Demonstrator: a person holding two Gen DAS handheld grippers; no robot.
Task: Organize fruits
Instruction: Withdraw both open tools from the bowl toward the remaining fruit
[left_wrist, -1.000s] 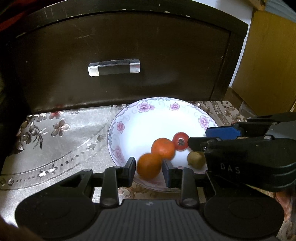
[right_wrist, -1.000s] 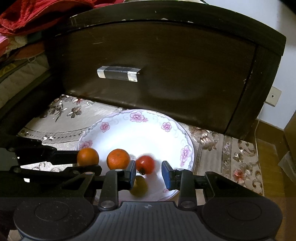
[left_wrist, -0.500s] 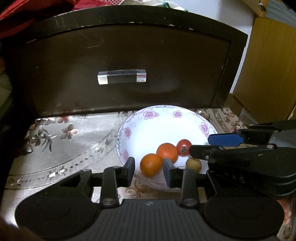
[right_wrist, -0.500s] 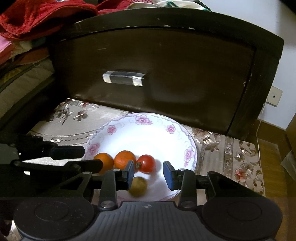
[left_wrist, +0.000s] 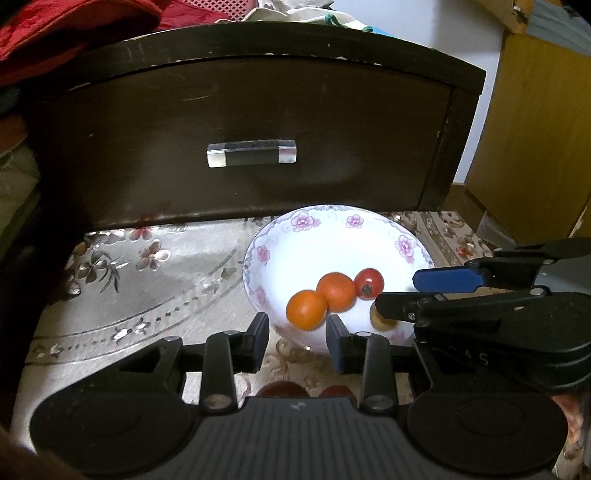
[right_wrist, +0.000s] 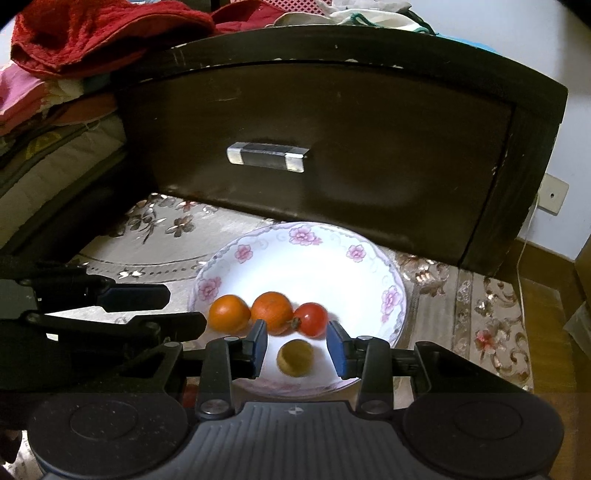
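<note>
**Four fruits in the bowl, both claws empty at its near rim**

Against the dark drawer front (left_wrist: 258, 140), with its glassy handle (left_wrist: 252, 153), the white flowered bowl (left_wrist: 321, 236) sits almost touching at its far rim, so little room shows behind it. Left of the bowl the flowered cloth (left_wrist: 140, 280) lies bare and wide. Right of it, in the right wrist view, a strip of patterned cloth runs to the edge, with wooden floor beyond.

Inside the bowl lie four fruits, all toward the near side. Two oranges sit side by side and touching: the left orange (left_wrist: 306, 309) and the middle orange (left_wrist: 336, 291). A red tomato-like fruit (left_wrist: 368, 283) touches the middle orange on its right. A small brownish fruit (right_wrist: 295, 357) lies apart, nearest the rim.

The left gripper (left_wrist: 297, 341) hangs at the near rim, its jaws narrowly parted and holding nothing; the left orange shows beyond the gap, untouched. The right gripper (right_wrist: 297, 347) hangs just beside it, jaws also narrowly apart and having just eased wider. The brownish fruit appears between its blue pads (right_wrist: 337, 350) without touching either.
</note>
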